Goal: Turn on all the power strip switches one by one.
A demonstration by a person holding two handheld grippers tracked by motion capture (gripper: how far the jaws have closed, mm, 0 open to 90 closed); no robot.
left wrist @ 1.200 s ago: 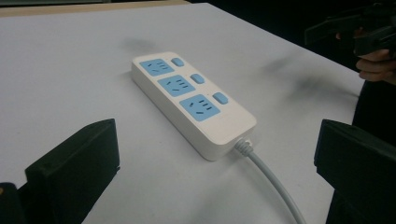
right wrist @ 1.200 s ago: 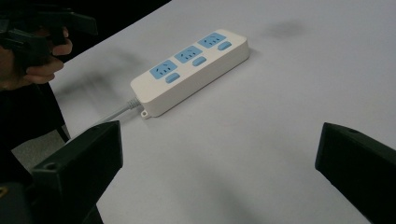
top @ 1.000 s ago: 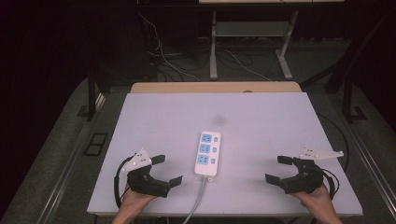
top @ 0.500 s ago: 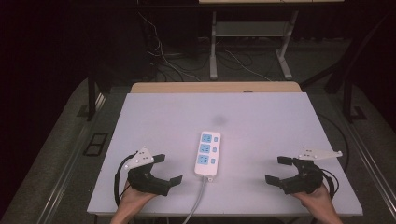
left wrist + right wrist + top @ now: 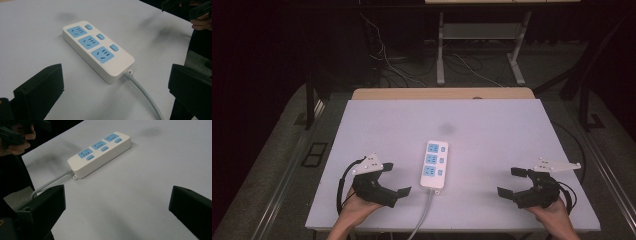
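Observation:
A white power strip [image 5: 434, 164] with three blue sockets and blue switches lies near the front middle of the white table [image 5: 492, 130]; its grey cable [image 5: 422, 217] runs off the front edge. My left gripper [image 5: 396, 178] rests at the front left, open and empty, pointing toward the strip [image 5: 97, 49]. My right gripper [image 5: 512, 182] sits at the front right, open too, with nothing between its jaws; the strip [image 5: 100, 150] lies ahead of it to the left.
A wooden board edge [image 5: 442, 93] borders the table's far side. Beyond it stand a metal table frame [image 5: 477, 50] and loose cables [image 5: 387, 60] on the dark floor. A faint dark smudge [image 5: 447, 128] marks the tabletop beyond the strip.

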